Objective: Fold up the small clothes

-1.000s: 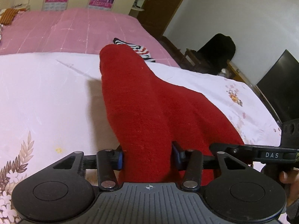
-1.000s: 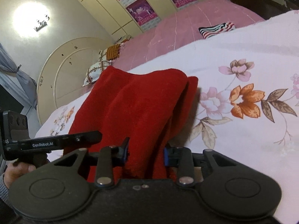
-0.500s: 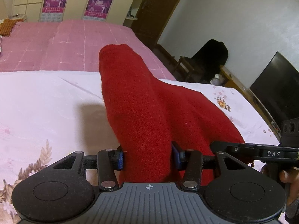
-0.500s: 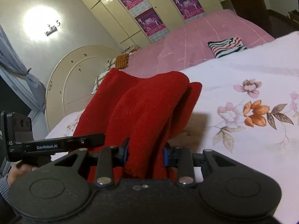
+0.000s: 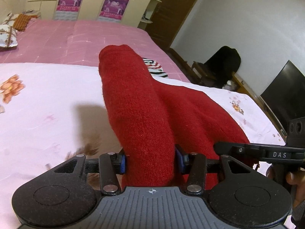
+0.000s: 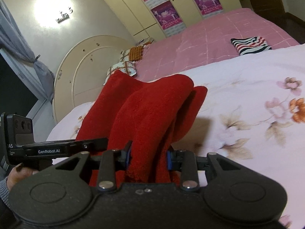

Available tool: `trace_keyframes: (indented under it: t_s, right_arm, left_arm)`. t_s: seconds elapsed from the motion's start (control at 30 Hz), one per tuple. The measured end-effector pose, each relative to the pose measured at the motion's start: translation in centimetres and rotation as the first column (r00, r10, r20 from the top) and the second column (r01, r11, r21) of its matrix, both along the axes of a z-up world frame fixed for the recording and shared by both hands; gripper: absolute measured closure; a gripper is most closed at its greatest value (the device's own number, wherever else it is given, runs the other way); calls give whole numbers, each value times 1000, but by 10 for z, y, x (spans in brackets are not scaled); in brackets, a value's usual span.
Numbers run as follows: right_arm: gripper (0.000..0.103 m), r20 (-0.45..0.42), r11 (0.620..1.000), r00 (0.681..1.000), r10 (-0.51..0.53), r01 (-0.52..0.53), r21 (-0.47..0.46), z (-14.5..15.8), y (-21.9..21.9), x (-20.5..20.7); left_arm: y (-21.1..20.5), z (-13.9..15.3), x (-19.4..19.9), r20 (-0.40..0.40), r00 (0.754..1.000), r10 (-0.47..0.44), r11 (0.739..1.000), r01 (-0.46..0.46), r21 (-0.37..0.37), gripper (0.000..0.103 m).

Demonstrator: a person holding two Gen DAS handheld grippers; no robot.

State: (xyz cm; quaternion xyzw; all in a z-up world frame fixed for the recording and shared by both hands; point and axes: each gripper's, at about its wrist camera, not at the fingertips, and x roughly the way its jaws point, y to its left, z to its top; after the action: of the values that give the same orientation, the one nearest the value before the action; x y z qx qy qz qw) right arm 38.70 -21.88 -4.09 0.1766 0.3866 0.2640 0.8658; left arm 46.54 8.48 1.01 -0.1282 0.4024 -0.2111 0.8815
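A red knitted garment (image 5: pixel 144 114) is held up over the white floral sheet (image 5: pixel 42 110), bunched in thick folds. My left gripper (image 5: pixel 150 161) is shut on one edge of it, and the cloth fills the gap between its blue pads. My right gripper (image 6: pixel 148 158) is shut on the other edge of the same red garment (image 6: pixel 152 110). The right gripper's body shows in the left wrist view (image 5: pixel 266 153), close beside the left one. The left gripper's body shows in the right wrist view (image 6: pixel 49 149). The fingertips are hidden in the cloth.
A folded black, white and red striped garment (image 6: pixel 250 44) lies on the pink bedspread (image 6: pixel 209 38) beyond the sheet. Pillows (image 6: pixel 124 66) and a round headboard (image 6: pixel 80 72) are at the bed's head. A black chair (image 5: pixel 223 64) and a dark screen (image 5: pixel 284 93) stand past the bed's right side.
Both grippers have lifted and tilted up with the red garment held. The striped garment, hidden behind the red cloth half a second ago, shows again in the left wrist view.
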Motion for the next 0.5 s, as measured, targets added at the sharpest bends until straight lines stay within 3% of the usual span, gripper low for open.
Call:
trace_keyframes:
  t_s: [0.5]
  right_arm:
    - [71, -7, 999, 999, 48, -48, -10, 2, 120, -13]
  left_arm:
    - [117, 3, -26, -20, 999, 37, 999, -37, 10, 56]
